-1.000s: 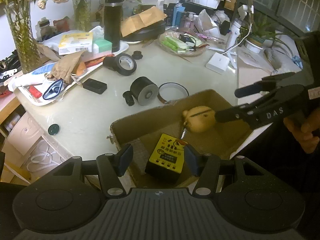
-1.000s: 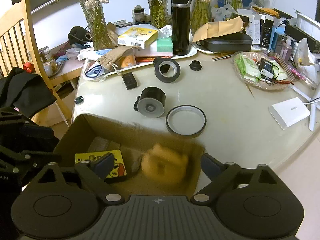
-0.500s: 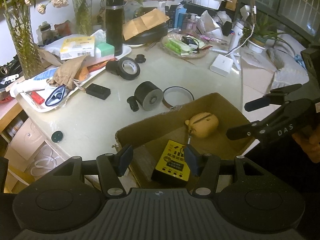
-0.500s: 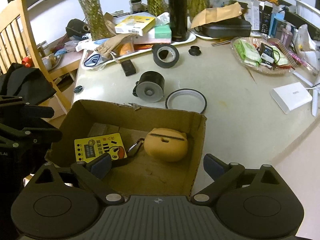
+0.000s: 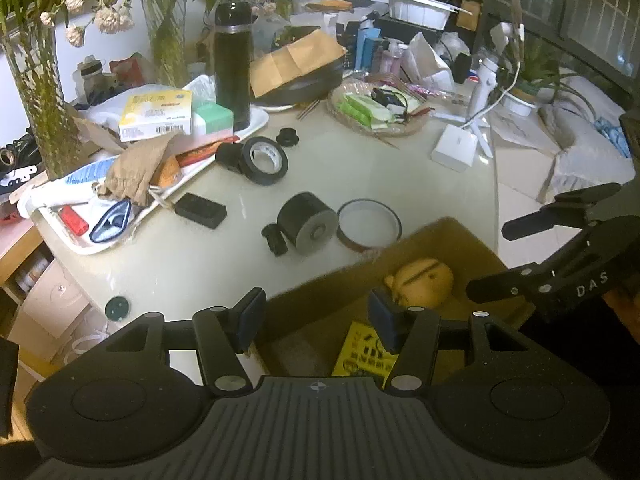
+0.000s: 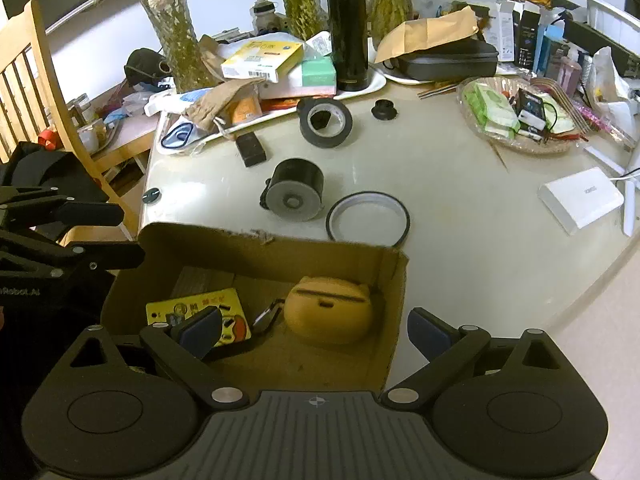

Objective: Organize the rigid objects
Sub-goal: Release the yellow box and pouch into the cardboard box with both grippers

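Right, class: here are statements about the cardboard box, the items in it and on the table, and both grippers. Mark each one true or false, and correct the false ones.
1. The orange case lies inside the cardboard box. True.
2. The right gripper is shut on the orange case. False: its fingers are spread open and hold nothing.
3. The yellow card lies on the table outside the box. False: it is in the box, beside the orange case.
4. The black tape roll sits on the table, outside the box. True.
5. The left gripper holds nothing. True.
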